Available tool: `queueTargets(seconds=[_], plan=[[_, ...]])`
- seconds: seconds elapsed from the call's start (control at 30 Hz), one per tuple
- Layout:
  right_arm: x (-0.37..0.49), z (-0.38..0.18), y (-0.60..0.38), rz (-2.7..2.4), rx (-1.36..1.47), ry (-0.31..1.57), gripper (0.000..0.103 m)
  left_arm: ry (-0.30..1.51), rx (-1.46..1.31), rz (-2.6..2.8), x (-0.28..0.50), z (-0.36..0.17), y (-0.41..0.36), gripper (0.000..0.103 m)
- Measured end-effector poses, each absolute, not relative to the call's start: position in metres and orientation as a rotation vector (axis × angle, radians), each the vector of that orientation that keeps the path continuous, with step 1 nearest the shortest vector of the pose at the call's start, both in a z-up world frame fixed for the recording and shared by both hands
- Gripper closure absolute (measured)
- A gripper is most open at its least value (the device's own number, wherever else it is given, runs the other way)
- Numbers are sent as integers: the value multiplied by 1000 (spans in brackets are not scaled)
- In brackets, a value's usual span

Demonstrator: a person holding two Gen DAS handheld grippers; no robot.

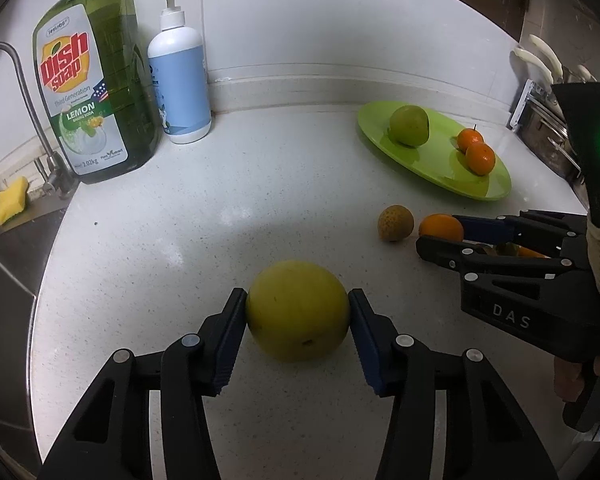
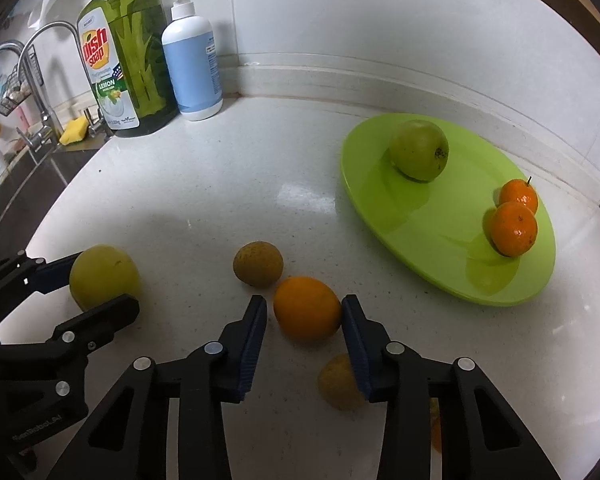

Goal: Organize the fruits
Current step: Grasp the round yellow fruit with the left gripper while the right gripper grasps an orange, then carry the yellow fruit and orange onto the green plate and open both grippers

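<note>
1. Right now, pinching the big yellow fruit (image 1: 297, 316) between both pads of the left gripper (image 1: 297, 296), at 6 o'clock in the left wrist view, with the fruit resting on the white counter (image 1: 220, 200).
2. Closing narrowly on the orange (image 2: 307, 310) with the right gripper (image 2: 305, 302), pads sitting against its sides, at 6 o'clock in the right wrist view.
3. Leaving a brown speckled fruit (image 2: 258, 264) just beside the orange at its 10 o'clock, and a dull yellow fruit (image 2: 336, 384) lying partly behind the right finger at 5 o'clock.
4. Sitting at 2 o'clock from the orange, a green plate (image 2: 440, 240) carrying a green apple (image 2: 419, 155) and two mandarins (image 2: 514, 228) touching each other.
5. Standing at 11 o'clock by the wall, a dish soap bottle (image 1: 88, 80) beside a pump bottle (image 1: 179, 80).
</note>
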State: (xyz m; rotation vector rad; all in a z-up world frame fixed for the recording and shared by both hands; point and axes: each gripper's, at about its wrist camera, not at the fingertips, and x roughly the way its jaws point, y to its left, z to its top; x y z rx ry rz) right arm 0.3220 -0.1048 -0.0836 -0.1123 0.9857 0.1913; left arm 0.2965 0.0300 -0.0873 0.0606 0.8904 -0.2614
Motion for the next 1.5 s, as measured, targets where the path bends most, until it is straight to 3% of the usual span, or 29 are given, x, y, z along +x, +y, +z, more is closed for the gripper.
queueTargets(seconds=[0.8, 1.5], plan=[[298, -49, -123, 158, -67, 893, 68, 842, 82, -330, 293, -53, 12, 53], [314, -20, -210, -43, 4, 826, 68, 762, 213, -592, 361, -18, -92, 53]])
